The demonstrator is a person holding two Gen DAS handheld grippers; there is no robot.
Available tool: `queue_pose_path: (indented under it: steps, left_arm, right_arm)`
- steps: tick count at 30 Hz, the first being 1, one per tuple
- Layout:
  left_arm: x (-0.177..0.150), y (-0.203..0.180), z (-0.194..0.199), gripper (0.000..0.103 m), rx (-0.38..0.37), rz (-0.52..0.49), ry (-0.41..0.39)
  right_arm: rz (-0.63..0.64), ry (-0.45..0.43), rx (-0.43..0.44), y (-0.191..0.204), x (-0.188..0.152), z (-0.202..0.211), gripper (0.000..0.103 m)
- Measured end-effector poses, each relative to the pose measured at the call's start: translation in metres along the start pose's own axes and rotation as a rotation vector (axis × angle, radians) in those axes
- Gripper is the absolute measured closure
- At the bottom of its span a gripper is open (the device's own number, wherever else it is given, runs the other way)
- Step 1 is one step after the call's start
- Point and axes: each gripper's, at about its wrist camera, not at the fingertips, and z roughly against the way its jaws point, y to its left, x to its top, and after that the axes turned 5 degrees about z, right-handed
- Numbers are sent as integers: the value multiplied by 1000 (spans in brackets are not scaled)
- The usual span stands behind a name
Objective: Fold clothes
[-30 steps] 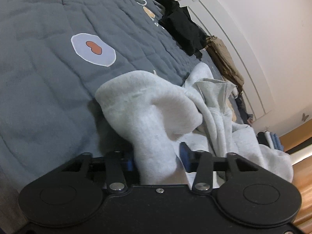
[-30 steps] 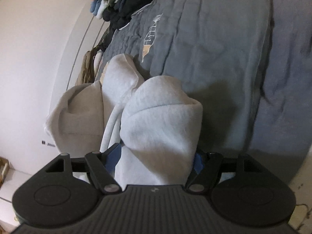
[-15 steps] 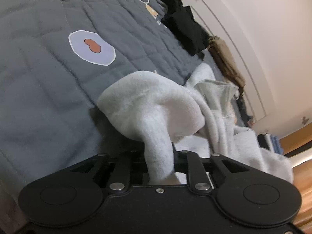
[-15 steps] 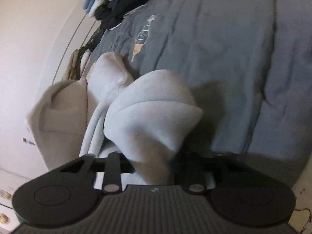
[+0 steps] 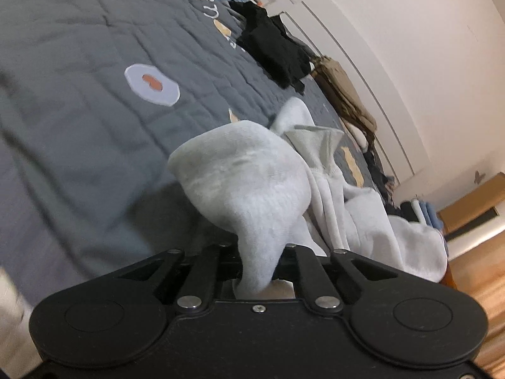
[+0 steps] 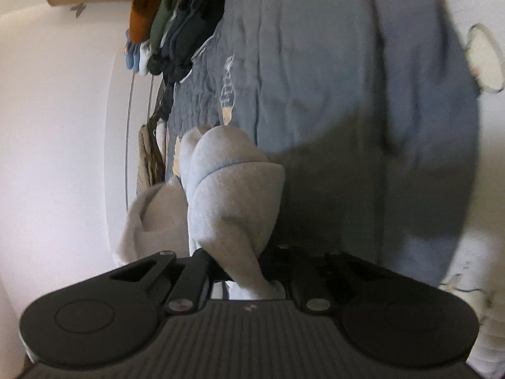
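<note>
Left hand-held gripper: jaws drawn together, pinching a bunched fold of the grey sweatshirt. Right hand-held gripper: likewise closed on a gathered wad of the same sweatshirt. The garment is raised at both pinch points over the bed quilt; in the left view its remainder trails crumpled toward 3 o'clock, near the bed's edge.

Judgement — the garment is held for spreading or repositioning, and no flat fold is visible. To do this well: keep both grips firm, draw the two held points apart until the cloth between them hangs taut, then lay it flat on open quilt toward 11 o'clock, clear of the black clothing at 1 o'clock. Avoid dragging the trailing part off the edge — thick fleece slumps readily.
</note>
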Motion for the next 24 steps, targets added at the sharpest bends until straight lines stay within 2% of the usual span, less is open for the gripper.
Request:
queue_pose_path:
  steps: [4, 10, 12, 14, 16, 18, 21, 24]
  left_arm:
    - [-21, 3, 21, 96, -7, -9, 29]
    - [-46, 14, 49, 96, 6, -33, 65]
    - [-50, 17, 51, 95, 32, -52, 78]
    - [-53, 16, 46, 92, 81, -92, 97]
    - [-55, 15, 42, 82, 130, -131, 116]
    - [-58, 10, 46, 77, 155, -186, 116]
    - [-66, -4, 66, 61, 163, -305, 72]
    - [-75, -19, 85, 59, 143, -407, 20]
  right_arm:
    - [-65, -7, 26, -6, 8, 19, 95]
    - [-29, -1, -51, -21, 9, 51, 95]
    - [37, 14, -107, -23, 6, 52, 94]
    - [160, 32, -194, -13, 6, 45, 90]
    - [313, 41, -304, 0, 3, 40, 82]
    - [445, 17, -372, 15, -7, 46, 78]
    - [603, -34, -402, 36, -20, 62, 71]
    - [675, -62, -379, 51, -24, 76, 66]
